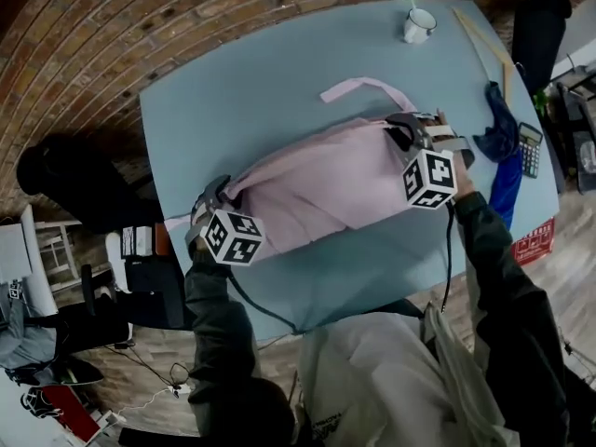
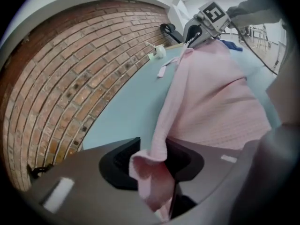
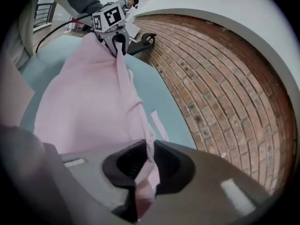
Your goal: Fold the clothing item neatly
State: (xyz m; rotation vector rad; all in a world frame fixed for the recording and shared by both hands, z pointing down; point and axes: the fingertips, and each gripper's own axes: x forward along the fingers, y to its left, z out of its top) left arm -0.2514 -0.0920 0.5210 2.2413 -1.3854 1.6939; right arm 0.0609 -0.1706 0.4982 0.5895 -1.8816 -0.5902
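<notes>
Stretching a pale pink, fine-ribbed knit garment (image 1: 326,189) between two hand-held tools, a person works mid-fold at a smooth light blue tabletop (image 1: 270,73). The garment lies across the table's centre with one long edge raised. The left gripper (image 2: 151,162) is clamped on a bunched corner of cloth at the garment's 8 o'clock end. The right gripper (image 3: 146,165) pinches a thin pleat of the same edge at 2 o'clock.

The step in hand appears to be carrying that held edge over the body of the garment. The next move likely calls for lowering both ends together, square with the opposite edge, before either grip lets go.

The knit looks soft and limp, sagging in a shallow curve between the two grips. A narrow pink strap (image 1: 363,84) loops loose at 12 o'clock. A white ceramic mug (image 1: 418,26) stands at the table's 1 o'clock, well apart from the work, and a crumpled dark blue cloth (image 1: 498,128) lies at 3 o'clock.
</notes>
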